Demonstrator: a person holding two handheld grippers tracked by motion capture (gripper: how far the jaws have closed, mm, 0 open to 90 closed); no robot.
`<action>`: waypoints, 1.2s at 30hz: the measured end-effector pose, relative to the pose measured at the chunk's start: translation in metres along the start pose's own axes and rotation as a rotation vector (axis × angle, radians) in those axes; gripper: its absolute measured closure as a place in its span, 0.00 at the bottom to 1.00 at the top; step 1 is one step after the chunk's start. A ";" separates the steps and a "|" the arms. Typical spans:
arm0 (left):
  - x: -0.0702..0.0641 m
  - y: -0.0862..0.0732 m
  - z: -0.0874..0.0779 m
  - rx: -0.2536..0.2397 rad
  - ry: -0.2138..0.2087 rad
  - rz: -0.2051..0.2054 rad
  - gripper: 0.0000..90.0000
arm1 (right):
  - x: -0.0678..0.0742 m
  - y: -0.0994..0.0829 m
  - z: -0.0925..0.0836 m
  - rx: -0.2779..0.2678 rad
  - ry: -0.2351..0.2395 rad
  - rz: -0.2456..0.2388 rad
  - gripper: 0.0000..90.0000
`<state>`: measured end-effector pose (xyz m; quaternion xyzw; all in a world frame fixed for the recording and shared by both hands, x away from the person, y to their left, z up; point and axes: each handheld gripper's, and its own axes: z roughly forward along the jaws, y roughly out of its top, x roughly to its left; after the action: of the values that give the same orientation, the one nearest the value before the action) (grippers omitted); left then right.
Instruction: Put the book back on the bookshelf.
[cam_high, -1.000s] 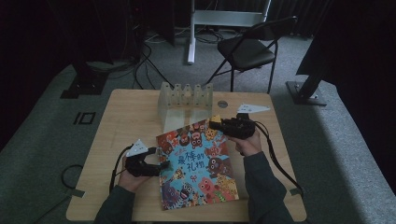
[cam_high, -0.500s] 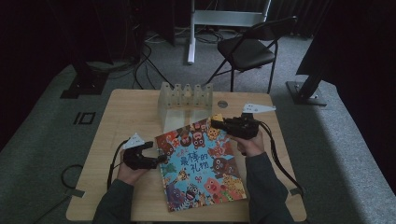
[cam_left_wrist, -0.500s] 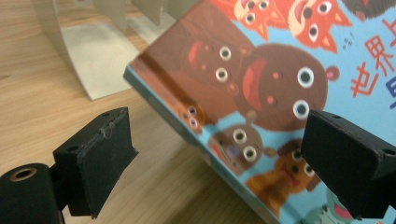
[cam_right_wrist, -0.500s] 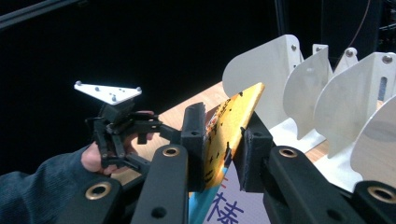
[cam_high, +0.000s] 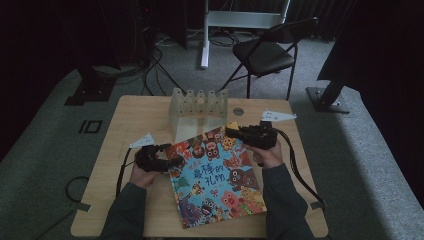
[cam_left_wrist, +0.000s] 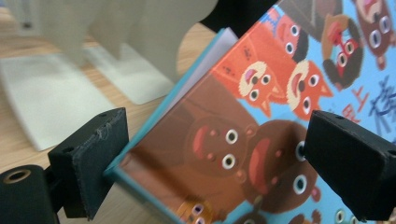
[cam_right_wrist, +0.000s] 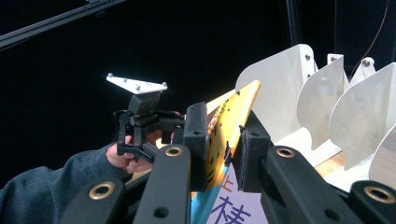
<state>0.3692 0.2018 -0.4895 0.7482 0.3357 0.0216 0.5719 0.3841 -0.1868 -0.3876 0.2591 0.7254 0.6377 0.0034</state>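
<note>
At the left of the high view, the person's left forearm lies across the near part of the table, with the hand level and the left tongs pointed at the left edge of the picture book. These tongs have just been opening; they stand spread, the book's corner between them. The book lies near the middle, just in front of the white divider rack. The right forearm reaches forward, and the right tongs pinch the book's raised far corner.
</note>
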 end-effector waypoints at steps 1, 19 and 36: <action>0.000 0.000 0.002 -0.005 -0.014 -0.009 0.08 | 0.000 0.000 0.000 -0.001 0.003 0.001 0.87; 0.004 0.005 0.001 0.004 -0.088 -0.051 0.19 | -0.007 -0.007 -0.001 -0.029 0.029 0.018 0.87; -0.008 0.020 -0.013 -0.059 -0.082 -0.027 0.44 | 0.004 0.002 -0.018 0.013 -0.064 -0.143 0.78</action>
<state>0.3674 0.2066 -0.4646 0.7267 0.3213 -0.0072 0.6071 0.3751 -0.2018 -0.3812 0.2270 0.7458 0.6223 0.0703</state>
